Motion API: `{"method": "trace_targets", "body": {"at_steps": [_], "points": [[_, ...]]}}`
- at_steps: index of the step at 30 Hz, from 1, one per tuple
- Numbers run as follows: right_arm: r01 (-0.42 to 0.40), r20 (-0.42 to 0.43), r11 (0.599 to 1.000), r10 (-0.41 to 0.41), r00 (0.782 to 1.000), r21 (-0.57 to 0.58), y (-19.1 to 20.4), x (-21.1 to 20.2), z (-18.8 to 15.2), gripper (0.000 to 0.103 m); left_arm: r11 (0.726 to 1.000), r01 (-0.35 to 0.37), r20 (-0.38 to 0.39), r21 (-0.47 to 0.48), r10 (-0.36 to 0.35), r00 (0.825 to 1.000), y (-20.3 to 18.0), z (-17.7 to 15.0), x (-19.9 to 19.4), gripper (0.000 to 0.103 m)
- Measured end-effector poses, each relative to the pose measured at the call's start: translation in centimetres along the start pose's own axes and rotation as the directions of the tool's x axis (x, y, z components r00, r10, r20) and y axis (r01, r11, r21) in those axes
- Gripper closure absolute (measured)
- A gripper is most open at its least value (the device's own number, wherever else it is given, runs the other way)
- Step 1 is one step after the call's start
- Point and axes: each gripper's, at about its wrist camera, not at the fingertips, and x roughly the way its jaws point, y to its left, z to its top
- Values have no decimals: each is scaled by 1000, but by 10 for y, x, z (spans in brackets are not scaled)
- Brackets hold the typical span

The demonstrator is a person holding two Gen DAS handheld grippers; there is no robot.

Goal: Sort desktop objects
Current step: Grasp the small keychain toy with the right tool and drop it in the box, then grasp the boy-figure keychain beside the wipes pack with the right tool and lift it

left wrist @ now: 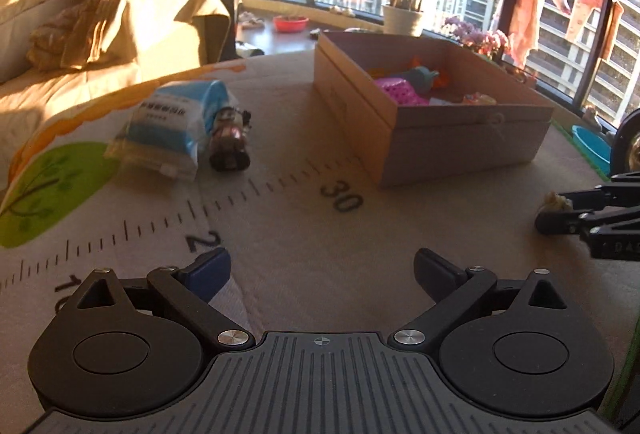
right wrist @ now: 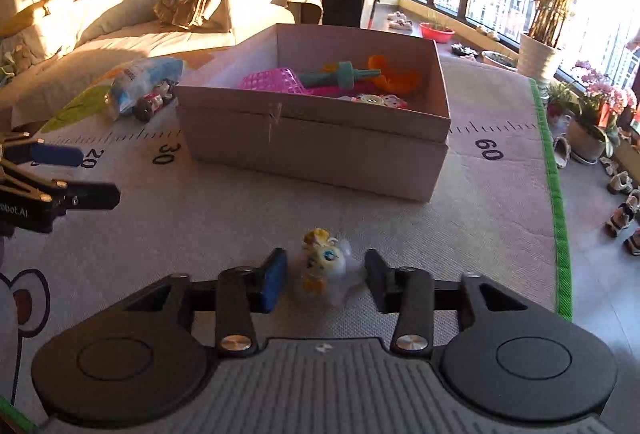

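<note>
A cardboard box (right wrist: 320, 146) stands on the mat and holds a pink basket (right wrist: 276, 80), a teal toy (right wrist: 340, 74) and an orange toy (right wrist: 396, 74). My right gripper (right wrist: 326, 276) is open, its pads on either side of a small yellow-haired figurine (right wrist: 322, 262) lying on the mat; they do not touch it. My left gripper (left wrist: 322, 270) is open and empty, low over the mat. A blue-and-white packet (left wrist: 172, 126) and a dark doll figure (left wrist: 230, 138) lie far left. The box also shows in the left wrist view (left wrist: 460, 142).
The mat (right wrist: 200, 230) carries a printed ruler and a green border at the right edge (right wrist: 558, 194). A bed (right wrist: 140, 22) lies behind. Potted plants (right wrist: 540, 50) and shoes (right wrist: 620, 194) stand on the floor by the windows at right.
</note>
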Motion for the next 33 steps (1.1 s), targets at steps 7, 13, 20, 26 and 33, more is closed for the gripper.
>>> {"method": "trace_targets", "body": {"at_steps": [7, 13, 20, 26, 33], "points": [[-7, 103, 1000, 8, 995, -8, 5, -36, 38, 72, 1000, -25, 4, -19, 26, 1000, 13, -5, -4, 1], [32, 179, 999, -32, 983, 3, 1, -29, 93, 72, 999, -29, 6, -43, 30, 1000, 21, -9, -7, 1], [58, 147, 998, -62, 987, 27, 8, 3, 115, 71, 998, -33, 10, -58, 34, 999, 34, -10, -9, 0], [-60, 130, 998, 64, 989, -34, 57, 13, 131, 70, 994, -65, 7, -88, 65, 998, 52, -8, -10, 0], [-163, 34, 984, 166, 986, -73, 134, 66, 164, 68, 994, -98, 3, -56, 99, 995, 69, -9, -11, 0]]}}
